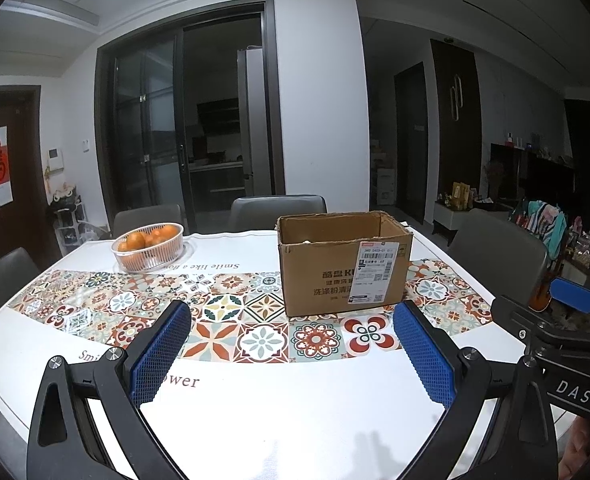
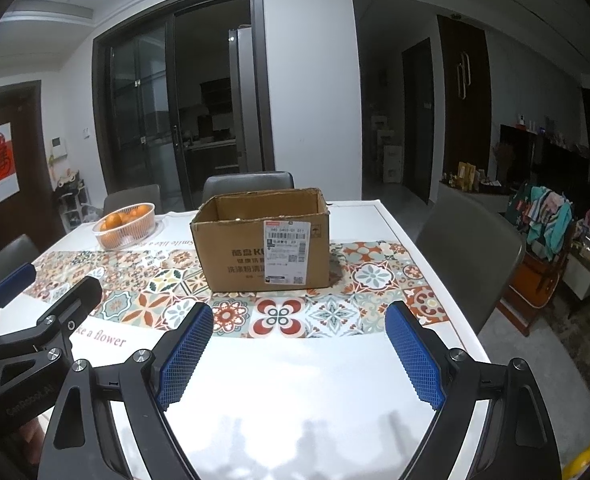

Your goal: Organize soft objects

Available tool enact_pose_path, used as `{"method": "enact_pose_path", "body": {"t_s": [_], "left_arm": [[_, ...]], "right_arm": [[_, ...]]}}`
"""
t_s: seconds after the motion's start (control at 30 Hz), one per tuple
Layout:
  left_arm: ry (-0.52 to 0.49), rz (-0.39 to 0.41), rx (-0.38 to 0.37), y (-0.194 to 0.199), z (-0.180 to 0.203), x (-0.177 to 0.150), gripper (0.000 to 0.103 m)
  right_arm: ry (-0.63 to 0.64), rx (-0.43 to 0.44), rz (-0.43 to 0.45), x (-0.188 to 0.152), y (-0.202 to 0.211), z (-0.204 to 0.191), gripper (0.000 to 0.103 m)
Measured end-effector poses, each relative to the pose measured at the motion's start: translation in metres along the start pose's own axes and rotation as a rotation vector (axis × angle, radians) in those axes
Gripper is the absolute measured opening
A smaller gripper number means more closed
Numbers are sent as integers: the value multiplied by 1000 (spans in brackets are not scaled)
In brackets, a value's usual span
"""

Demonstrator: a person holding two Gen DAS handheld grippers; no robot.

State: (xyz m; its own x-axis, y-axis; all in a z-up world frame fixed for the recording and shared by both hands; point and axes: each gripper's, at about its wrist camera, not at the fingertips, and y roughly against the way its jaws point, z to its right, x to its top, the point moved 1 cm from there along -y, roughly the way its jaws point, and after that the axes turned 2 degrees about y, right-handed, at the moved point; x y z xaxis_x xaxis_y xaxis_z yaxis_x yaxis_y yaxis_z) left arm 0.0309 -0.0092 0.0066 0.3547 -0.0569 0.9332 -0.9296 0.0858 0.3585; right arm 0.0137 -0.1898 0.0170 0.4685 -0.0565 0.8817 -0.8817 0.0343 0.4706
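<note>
Both my left tool (image 1: 291, 320) and right tool (image 2: 299, 320) hover spread wide and empty above the bench (image 1: 295, 400), facing the open cardboard box (image 1: 343, 264), where something pale, perhaps soft, barely shows inside.

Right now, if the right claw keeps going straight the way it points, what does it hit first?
Probably the cardboard box. The right claw is open and empty above bare tabletop, and the box's labelled front stands just left of centre ahead, nothing between. Depth is unclear, so a low path might touch the table first.
</note>
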Motion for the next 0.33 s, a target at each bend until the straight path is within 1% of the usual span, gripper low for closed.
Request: {"method": "enact_pose_path", "body": {"t_s": [0.33], "left_arm": [[-3, -1, 8, 1, 0, 0, 103]], "right_arm": [[2, -4, -6, 1, 0, 0, 89]]}}
